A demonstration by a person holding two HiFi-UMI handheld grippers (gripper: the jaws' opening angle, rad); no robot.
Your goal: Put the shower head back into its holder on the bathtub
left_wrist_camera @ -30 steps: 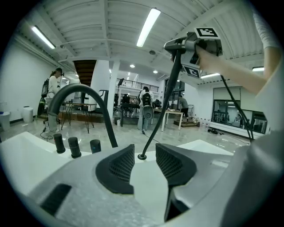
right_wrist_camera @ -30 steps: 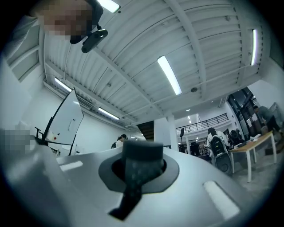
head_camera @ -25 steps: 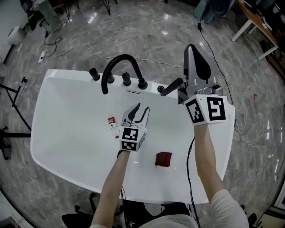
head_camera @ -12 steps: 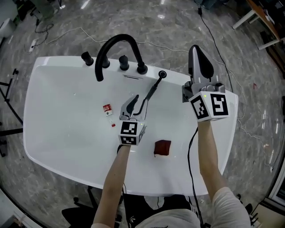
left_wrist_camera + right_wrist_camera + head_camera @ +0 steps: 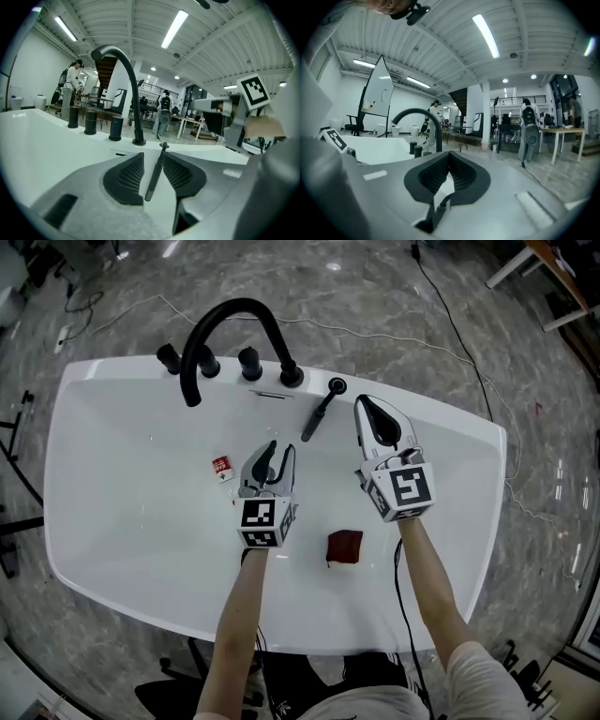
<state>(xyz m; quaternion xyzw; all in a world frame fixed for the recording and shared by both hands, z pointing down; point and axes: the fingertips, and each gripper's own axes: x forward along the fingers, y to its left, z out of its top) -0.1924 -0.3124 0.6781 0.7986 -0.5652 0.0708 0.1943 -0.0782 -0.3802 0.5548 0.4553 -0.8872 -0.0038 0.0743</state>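
Left gripper [image 5: 281, 449] partly spread, jaws just been closing, nothing between them — shower head [image 5: 317, 415] just ahead; right gripper [image 5: 363, 407] pressed together, empty.

Tall faucet [image 5: 234, 305] just beside holder [image 5: 337, 385]

Faucet [image 5: 234, 304] on bathtub [image 5: 112, 512] far rim; shower head [image 5: 317, 416] right of it; small block [image 5: 344, 547] inside, nearer.
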